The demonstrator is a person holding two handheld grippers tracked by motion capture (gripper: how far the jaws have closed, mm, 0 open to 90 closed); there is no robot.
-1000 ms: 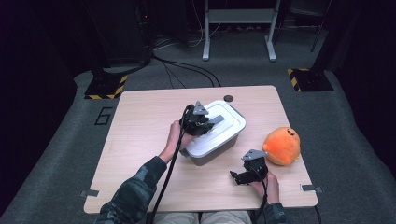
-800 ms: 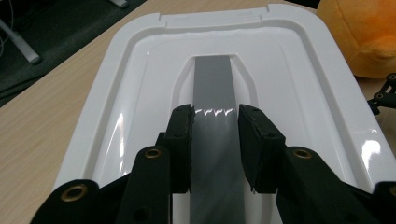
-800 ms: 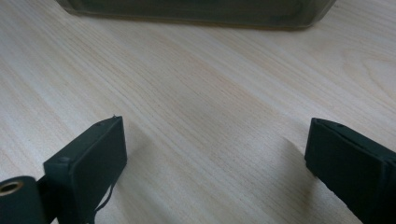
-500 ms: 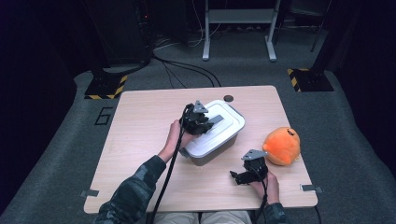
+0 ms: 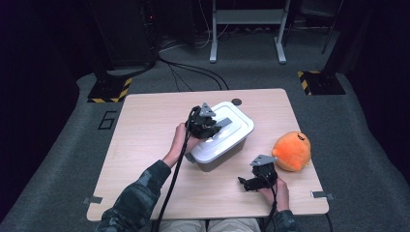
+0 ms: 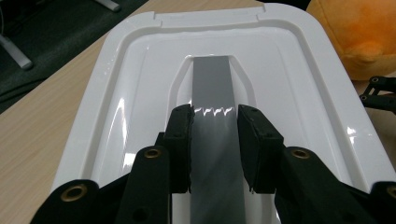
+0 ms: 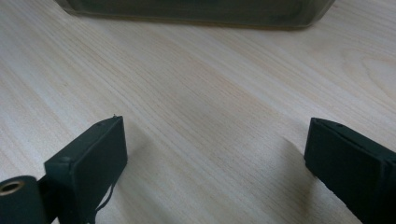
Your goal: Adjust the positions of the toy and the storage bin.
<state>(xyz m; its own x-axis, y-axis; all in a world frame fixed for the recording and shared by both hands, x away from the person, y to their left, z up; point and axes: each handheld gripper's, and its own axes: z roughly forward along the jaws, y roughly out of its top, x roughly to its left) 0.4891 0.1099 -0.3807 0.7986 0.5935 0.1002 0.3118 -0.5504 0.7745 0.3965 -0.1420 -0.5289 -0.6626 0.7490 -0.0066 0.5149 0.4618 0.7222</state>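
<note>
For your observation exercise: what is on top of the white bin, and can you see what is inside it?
A white lid with a grey handle covers the bin. The left gripper is shut on that handle. The lid hides the contents.

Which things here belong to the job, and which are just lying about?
In the job:
- left gripper, shut on the grey handle
- white lid
- storage box

Lying about:
- orange plush toy
- right gripper, open over bare table

One table point(image 5: 145, 145). One white-lidded box point(image 5: 239, 126), mid-table; one grey handle point(image 6: 212, 84) on its lid. One orange plush toy point(image 5: 290, 151), right edge. Two grippers: left gripper point(image 5: 209, 126), right gripper point(image 5: 251, 182).
</note>
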